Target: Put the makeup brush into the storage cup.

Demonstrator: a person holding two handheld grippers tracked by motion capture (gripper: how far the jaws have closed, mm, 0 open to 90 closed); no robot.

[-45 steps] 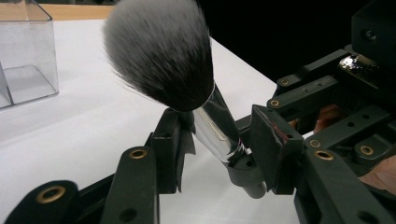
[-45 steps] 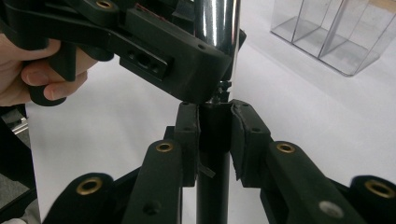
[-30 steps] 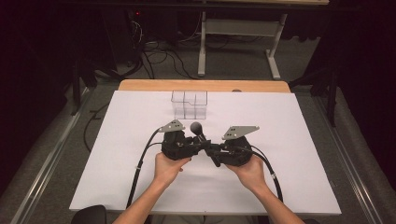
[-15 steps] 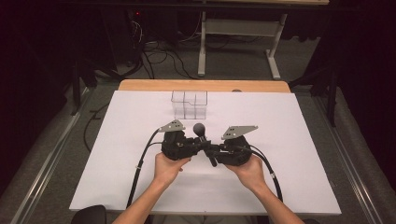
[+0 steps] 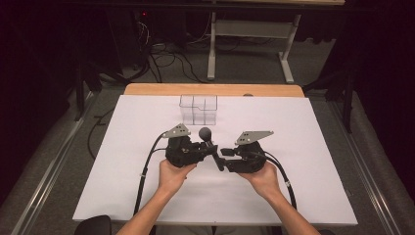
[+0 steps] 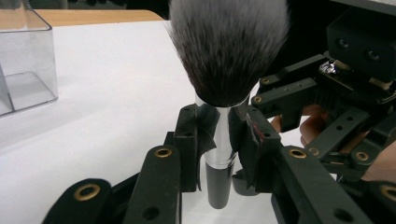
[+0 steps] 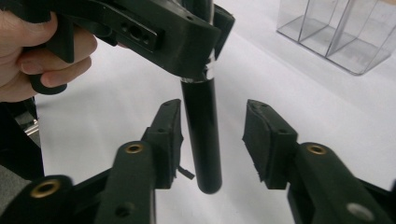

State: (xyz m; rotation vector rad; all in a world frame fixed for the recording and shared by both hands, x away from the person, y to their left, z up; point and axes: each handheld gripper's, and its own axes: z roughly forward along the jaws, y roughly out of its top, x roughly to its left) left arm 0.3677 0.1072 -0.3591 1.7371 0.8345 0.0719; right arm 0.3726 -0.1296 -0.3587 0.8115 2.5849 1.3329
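A makeup brush with a dark bristle head, silver ferrule and black handle is held above the white sheet near its middle. My left gripper is shut on the brush at the ferrule. My right gripper is open, its pads on either side of the black handle, the left pad close to it. In the high view the left gripper and right gripper meet nose to nose.
A clear plastic organiser with several compartments stands behind the grippers, toward the table's far wooden edge. The white sheet spreads wide to both sides. Cables trail from each gripper toward the near edge.
The brush has tilted slightly and its head has shifted a little right. The right gripper's jaws now stand around the handle end.
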